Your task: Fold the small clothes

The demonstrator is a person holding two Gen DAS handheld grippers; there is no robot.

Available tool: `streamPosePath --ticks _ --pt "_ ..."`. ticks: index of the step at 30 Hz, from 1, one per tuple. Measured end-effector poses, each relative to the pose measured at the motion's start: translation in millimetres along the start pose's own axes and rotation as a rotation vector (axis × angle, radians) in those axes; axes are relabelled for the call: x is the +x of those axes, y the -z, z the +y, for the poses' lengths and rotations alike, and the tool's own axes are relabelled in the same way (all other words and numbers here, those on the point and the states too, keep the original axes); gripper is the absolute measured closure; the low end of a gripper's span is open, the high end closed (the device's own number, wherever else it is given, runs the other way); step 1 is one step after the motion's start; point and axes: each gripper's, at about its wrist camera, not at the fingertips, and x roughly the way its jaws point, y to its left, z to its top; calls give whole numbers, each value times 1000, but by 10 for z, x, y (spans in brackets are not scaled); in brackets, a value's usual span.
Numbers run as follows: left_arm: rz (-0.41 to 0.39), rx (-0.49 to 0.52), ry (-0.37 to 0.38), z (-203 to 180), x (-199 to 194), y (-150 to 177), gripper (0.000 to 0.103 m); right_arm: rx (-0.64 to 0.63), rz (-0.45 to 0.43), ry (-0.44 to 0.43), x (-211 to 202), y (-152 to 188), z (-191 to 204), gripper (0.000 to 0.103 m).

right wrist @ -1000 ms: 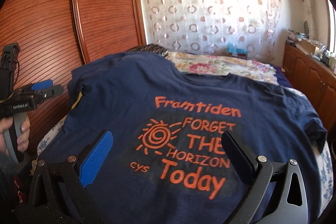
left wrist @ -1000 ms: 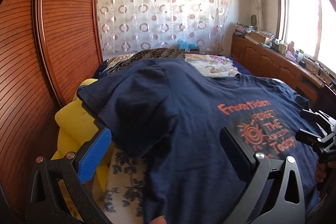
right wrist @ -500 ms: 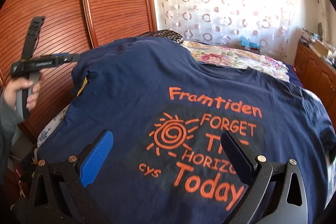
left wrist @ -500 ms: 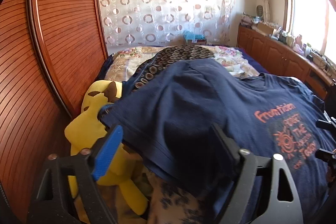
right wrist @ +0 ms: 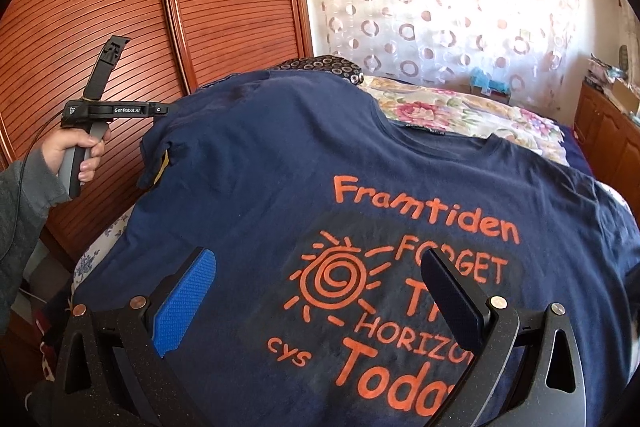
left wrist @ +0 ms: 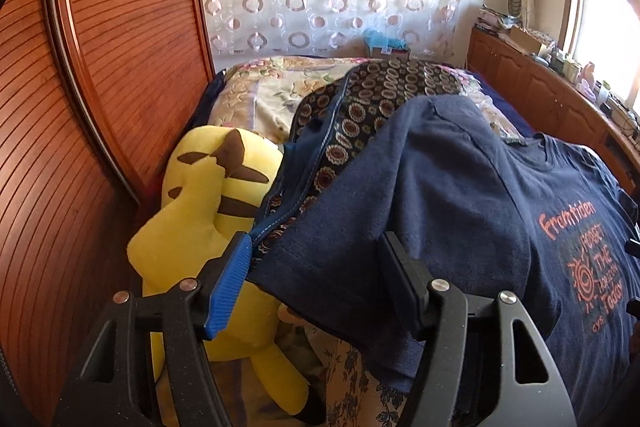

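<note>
The dark blue T-shirt, soft, light and floppy, lies spread over the bed; the left gripper, jaws just closing, straddles its sleeve hem without pinching, the right gripper gapes empty.

Navy T-shirt, orange print w/ spiral sun: "Framtiden", "FORGET", "HORIZO…" & "Toda…" cut off by right gripper finger, small "cys" lower left. Left gripper body, white lettering: "GenRobot.AI". Other small label there unreadable.
</note>
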Motion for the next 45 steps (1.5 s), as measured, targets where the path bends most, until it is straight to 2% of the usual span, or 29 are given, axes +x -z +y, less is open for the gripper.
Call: streamPosePath --ticks 4,5,6,9,13,19,25,29,31,34,36,37,39,41,45 --pt "5 33 -4 -60 -16 5 60 9 10 -3 10 27 5 1" --pt "2 39 -7 -77 -28 -1 69 9 10 -3 3 29 8 1" --pt "0 45 -5 -88 -44 2 72 8 10 -2 -11 26 3 1" --pt "-8 67 -5 -137 -112 -18 90 8 3 1 -35 19 10 1" --pt "-49 81 2 -241 -286 -62 94 10 -4 4 -37 15 3 1" --pt "-104 100 86 -538 -579 -277 95 21 -3 7 -42 32 -44 1" --pt "-121 168 189 -1167 -633 -653 95 44 -18 14 -116 33 -146 1" --pt "-109 224 202 -1617 -516 -891 95 58 -24 20 -159 55 -193 1" --pt "-103 228 219 -1746 -451 -964 92 65 -25 24 -177 79 -216 1" --pt "-111 223 262 -1834 -457 -966 76 76 -24 31 -201 106 -233 1" --pt "-134 235 259 -1869 -513 -924 51 80 -25 37 -218 123 -240 1" --pt "-138 242 261 -1860 -543 -883 48 83 -26 39 -234 125 -254 1" --pt "-130 250 261 -1840 -562 -821 32 91 -29 42 -245 112 -264 1" --pt "-122 242 260 -1744 -594 -710 24 99 -32 41 -268 107 -267 1" --pt "-106 221 232 -1609 -601 -430 24 90 -27 41 -237 93 -216 1"
